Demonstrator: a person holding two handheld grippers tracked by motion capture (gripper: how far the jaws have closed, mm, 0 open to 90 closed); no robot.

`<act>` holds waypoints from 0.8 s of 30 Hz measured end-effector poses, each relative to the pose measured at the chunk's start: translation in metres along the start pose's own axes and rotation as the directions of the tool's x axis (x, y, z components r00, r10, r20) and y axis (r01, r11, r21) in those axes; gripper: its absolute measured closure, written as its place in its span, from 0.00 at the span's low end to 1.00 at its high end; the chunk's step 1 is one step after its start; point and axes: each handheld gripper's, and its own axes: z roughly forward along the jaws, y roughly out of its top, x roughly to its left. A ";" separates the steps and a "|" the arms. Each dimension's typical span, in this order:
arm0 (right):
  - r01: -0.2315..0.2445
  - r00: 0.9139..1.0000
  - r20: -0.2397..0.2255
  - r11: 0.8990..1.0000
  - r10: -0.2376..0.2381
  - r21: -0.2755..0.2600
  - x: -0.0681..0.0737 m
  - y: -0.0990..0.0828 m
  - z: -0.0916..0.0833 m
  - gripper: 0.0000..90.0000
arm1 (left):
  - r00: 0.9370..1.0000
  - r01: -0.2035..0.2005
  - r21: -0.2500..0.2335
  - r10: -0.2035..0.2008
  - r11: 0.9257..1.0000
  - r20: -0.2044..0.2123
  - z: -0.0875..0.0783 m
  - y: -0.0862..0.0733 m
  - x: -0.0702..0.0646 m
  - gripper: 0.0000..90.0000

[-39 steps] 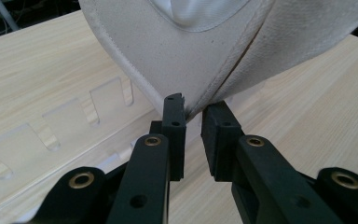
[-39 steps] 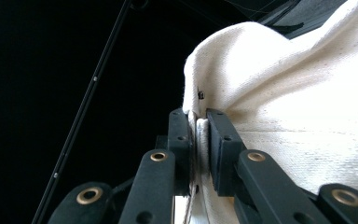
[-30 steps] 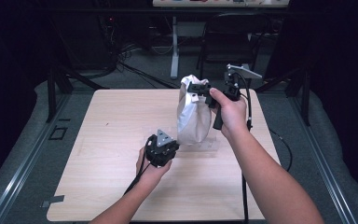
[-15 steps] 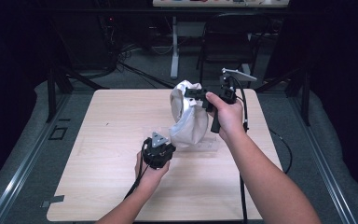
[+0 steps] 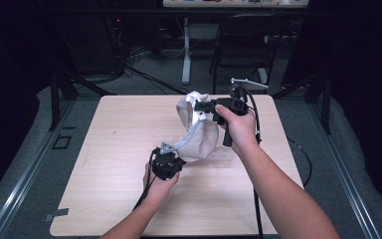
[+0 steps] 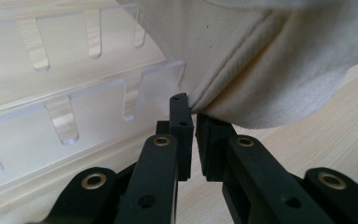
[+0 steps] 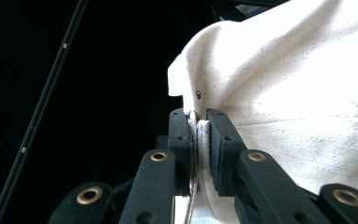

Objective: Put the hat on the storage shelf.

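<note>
White cloth bag (image 5: 199, 130) hangs between both grippers above the table (image 5: 109, 164). Right gripper (image 5: 205, 107) pinches its upper rim; left gripper (image 5: 175, 153), jaws just closed, clamps its lower corner. Clear slotted rack (image 6: 74, 107) just beside the left jaws

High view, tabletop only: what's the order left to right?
Bare table → left gripper, shut on the lower corner of the cloth bag → cloth bag → right gripper, shut on the bag's upper edge → right hand.
</note>
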 end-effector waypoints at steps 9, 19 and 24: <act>0.002 1.000 0.012 1.000 -0.002 0.009 -0.002 -0.002 0.003 0.90 | 1.000 0.023 0.013 -0.024 1.000 0.018 0.000 -0.001 0.003 0.95; -0.006 0.999 0.046 1.000 0.006 -0.017 -0.009 0.002 -0.001 0.90 | 1.000 0.006 0.009 -0.006 1.000 0.011 -0.001 -0.001 0.001 0.95; -0.017 0.998 0.061 0.999 0.020 -0.052 -0.015 0.005 -0.007 0.90 | 1.000 -0.024 -0.003 0.024 1.000 0.000 -0.005 0.000 0.000 0.95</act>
